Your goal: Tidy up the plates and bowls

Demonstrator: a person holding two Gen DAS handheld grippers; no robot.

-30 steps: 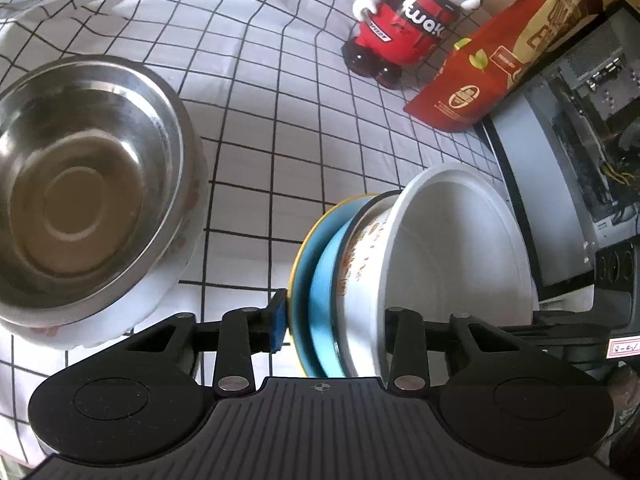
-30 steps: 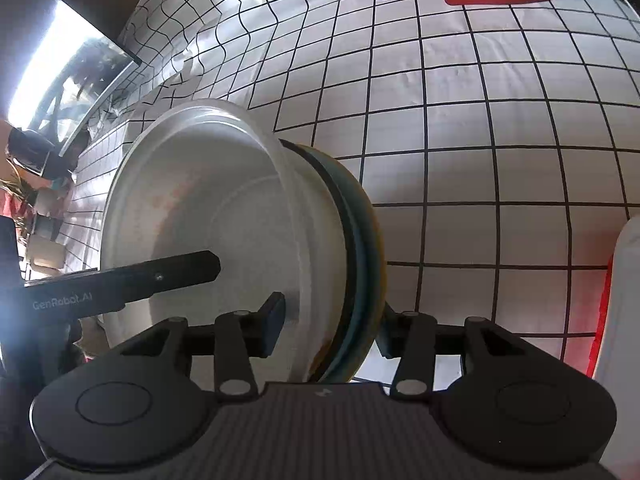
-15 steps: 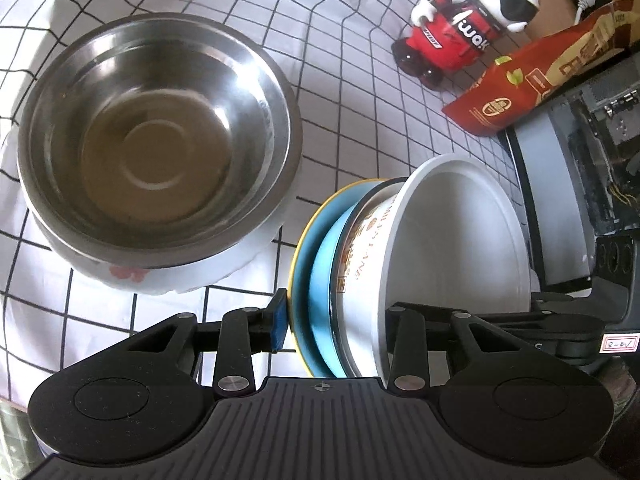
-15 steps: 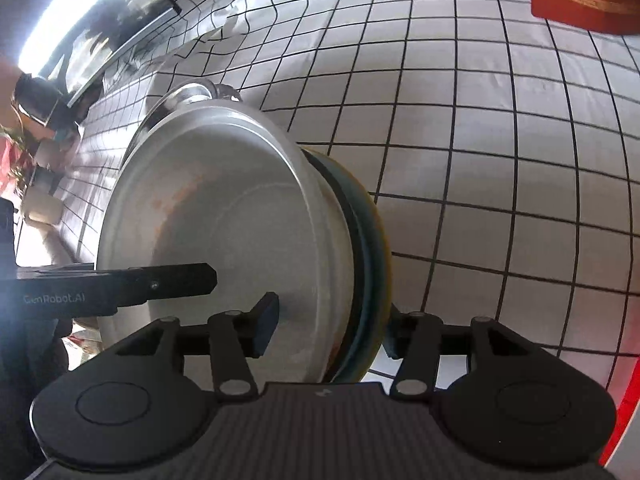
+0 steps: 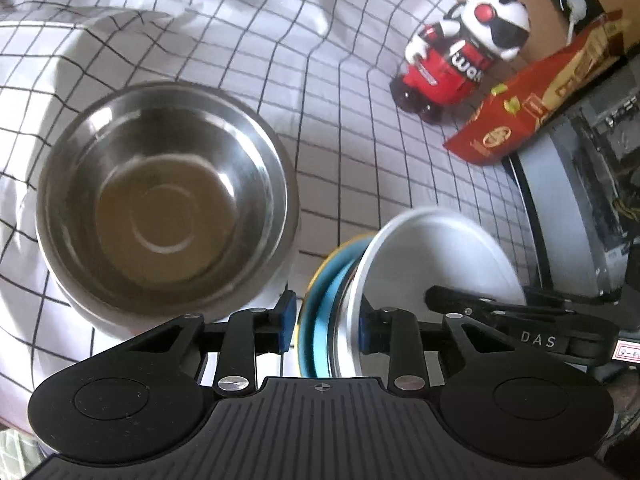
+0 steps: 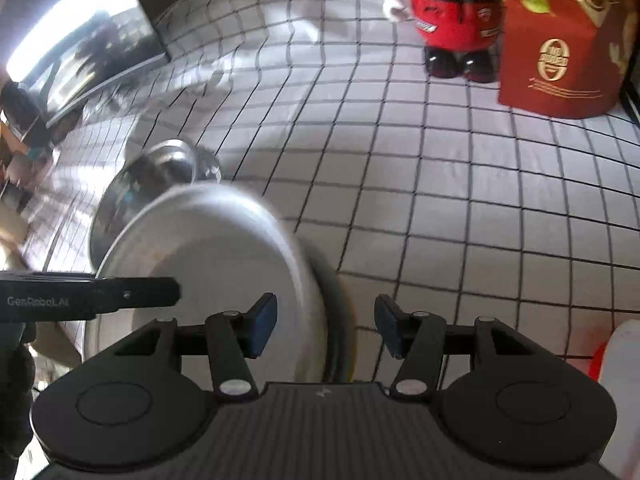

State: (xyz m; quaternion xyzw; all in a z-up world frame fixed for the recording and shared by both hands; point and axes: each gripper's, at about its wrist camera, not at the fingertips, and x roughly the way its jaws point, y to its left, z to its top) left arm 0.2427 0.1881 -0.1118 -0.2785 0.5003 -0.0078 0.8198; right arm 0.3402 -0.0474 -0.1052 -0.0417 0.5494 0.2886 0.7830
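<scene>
Left gripper (image 5: 323,328): jaws have just been closing and now clamp the near edge of the stack, blue plate (image 5: 320,320) nested under white bowl (image 5: 436,256), both tipped on edge. Right gripper (image 6: 326,324): jaws have just been opening; pads stand off the same stack with gaps either side. Steel bowl (image 5: 168,196) sits upright just beside the stack's left. Checked cloth (image 6: 460,208) lies bare toward the toy figure (image 5: 460,56) and red bag (image 6: 560,44).
</scene>
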